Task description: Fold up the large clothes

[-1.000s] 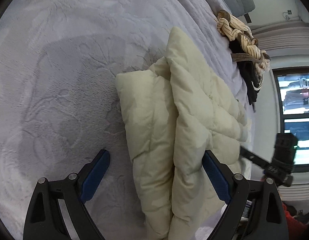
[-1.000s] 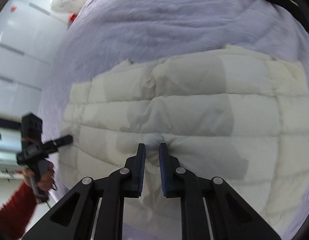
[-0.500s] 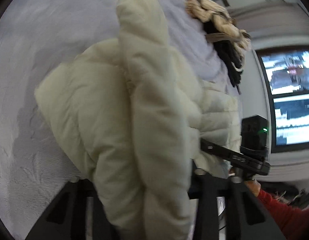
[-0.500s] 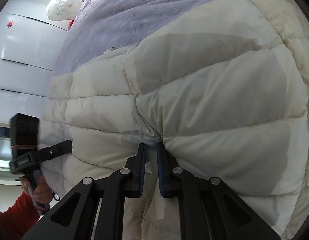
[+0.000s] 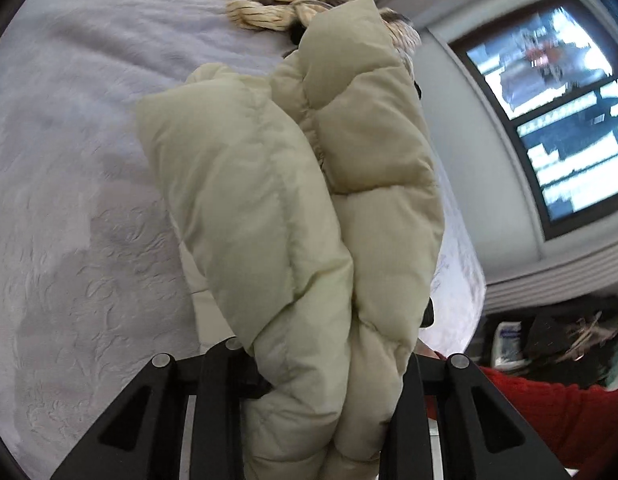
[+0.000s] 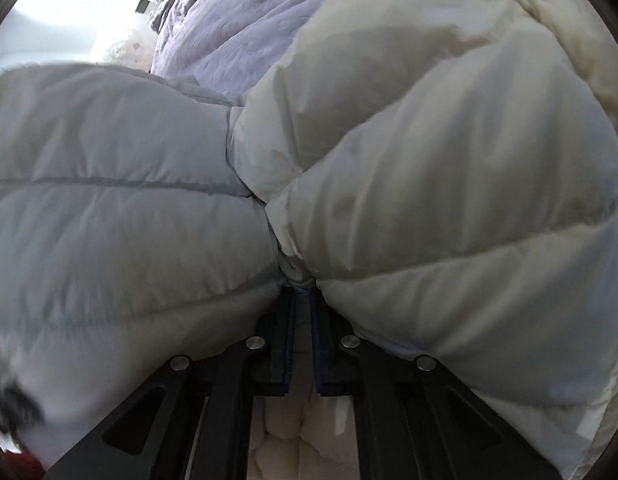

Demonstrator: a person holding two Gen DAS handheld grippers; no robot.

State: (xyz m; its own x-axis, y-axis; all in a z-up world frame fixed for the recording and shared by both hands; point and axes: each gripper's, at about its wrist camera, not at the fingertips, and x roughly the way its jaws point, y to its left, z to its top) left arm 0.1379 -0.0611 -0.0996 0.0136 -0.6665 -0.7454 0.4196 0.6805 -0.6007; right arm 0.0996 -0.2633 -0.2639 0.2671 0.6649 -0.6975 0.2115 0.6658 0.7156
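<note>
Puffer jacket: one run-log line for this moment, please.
left gripper: shut on puffer jacket, lifted off bed | right gripper: shut on jacket fold | stage: folding

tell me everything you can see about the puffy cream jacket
The puffy cream jacket is quilted in stitched, padded panels of smooth, thin-looking fabric. It is bunched in thick folds, part lifted above the lavender bedspread. The left gripper is shut on one bundled fold, and the right gripper pinches a seam where panels meet. Its far end hides part of a striped garment.

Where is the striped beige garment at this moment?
In the left wrist view, the striped beige garment lies at the top, on the lilac bedspread, just behind the lifted cream puffer jacket.
</note>
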